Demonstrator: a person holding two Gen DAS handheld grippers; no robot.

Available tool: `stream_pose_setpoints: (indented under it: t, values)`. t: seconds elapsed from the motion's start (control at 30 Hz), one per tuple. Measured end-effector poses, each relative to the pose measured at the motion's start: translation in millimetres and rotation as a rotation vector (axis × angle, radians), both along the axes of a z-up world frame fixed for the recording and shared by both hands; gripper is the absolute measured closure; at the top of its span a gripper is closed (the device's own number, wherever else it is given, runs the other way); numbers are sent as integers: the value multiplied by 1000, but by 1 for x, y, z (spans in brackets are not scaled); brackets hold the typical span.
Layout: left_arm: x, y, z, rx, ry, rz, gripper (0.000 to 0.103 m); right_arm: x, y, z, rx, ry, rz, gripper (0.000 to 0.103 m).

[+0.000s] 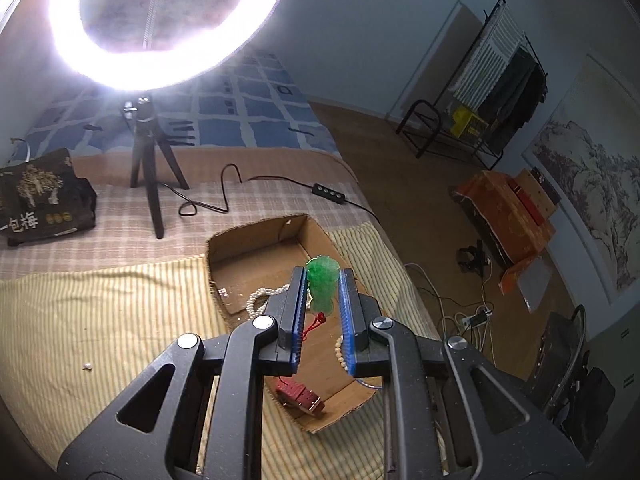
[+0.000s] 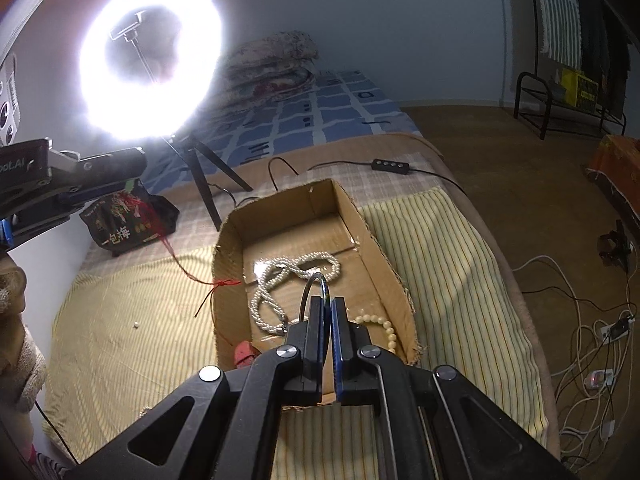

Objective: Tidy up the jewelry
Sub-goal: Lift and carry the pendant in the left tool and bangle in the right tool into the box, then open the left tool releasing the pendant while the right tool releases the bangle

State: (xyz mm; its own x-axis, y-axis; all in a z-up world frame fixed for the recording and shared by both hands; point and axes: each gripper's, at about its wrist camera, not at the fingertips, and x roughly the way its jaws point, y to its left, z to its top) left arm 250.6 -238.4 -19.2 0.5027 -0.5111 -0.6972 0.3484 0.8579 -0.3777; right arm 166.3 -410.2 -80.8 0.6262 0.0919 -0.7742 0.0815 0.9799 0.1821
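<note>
My left gripper is shut on a green jade pendant and holds it above the open cardboard box; a red cord hangs from it. The box holds a pearl necklace, a cream bead bracelet and a red tassel. My right gripper is shut on a thin metal bangle over the same box, above the pearl necklace and bead bracelet. The left gripper's body shows at the left edge, the red cord trailing from it.
A lit ring light on a tripod stands behind the box, its cable and switch on the bed. A dark printed bag lies at the left. A loose pearl sits on the striped cloth. Floor cables lie at the right.
</note>
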Motion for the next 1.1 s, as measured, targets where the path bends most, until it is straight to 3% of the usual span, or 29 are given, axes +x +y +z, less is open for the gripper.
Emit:
stream_pose_setpoints:
  t: [0.6,0.67,0.73,1.1]
  values:
    - [20,-33,-42,36,68,-34,89,8,-8,-25,28,68,-14,102]
    - [20,-34,-44,36,80,-41,89,8,-8,-26,28,72,-15,98]
    - [20,-35,-45,34,82,-43,89,8,-8,-26,28,73,-18,75]
    - [13,-29,-41,68,64,-61,87,6,-2,-23,12,62,-15,68]
